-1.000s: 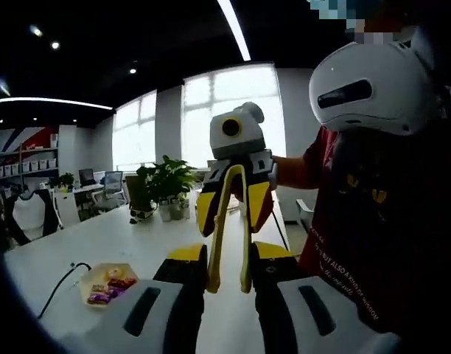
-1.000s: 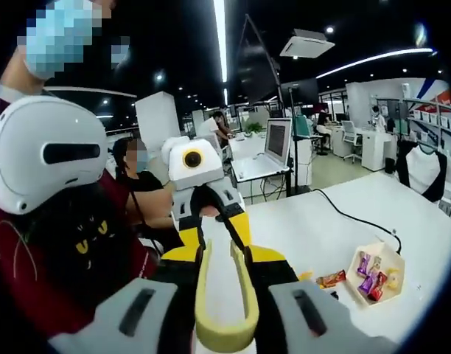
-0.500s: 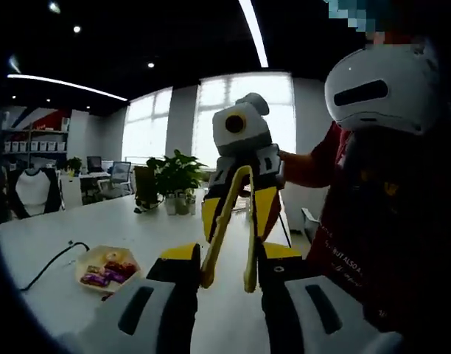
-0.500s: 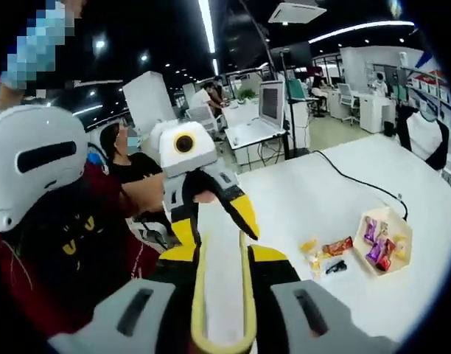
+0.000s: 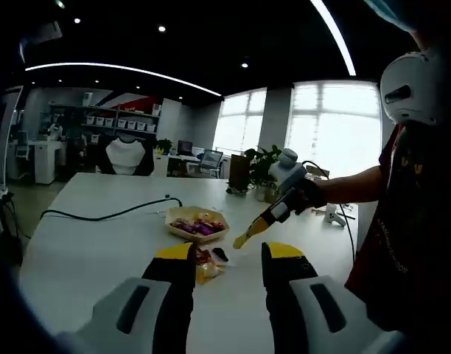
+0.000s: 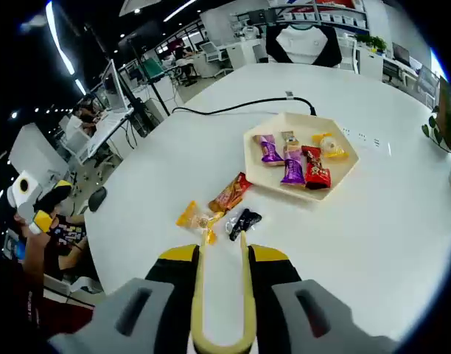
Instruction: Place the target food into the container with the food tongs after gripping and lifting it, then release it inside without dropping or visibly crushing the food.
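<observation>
Right claw [image 6: 222, 247] clamps yellow tongs [image 6: 221, 295] — tips angled down over loose candies [image 6: 219, 210] beside tray [image 6: 255, 166]. Left claw [image 5: 227, 259] open, empty — above counter [image 5: 85, 251].

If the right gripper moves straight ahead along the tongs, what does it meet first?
Probably the loose sweets: the tongs in the right gripper point between the yellow-wrapped candy and the black-wrapped candy. The tray lies beyond; depth is uncertain.

Right gripper [image 6: 220, 240] closed around the handle end of yellow tongs [image 6: 219, 295], tips pointing down toward the table — seen from the left gripper view reaching in from the right on an outstretched forearm [image 5: 351, 186]. Left gripper [image 5: 228, 254] low and level, jaws parted, nothing between them.
</observation>
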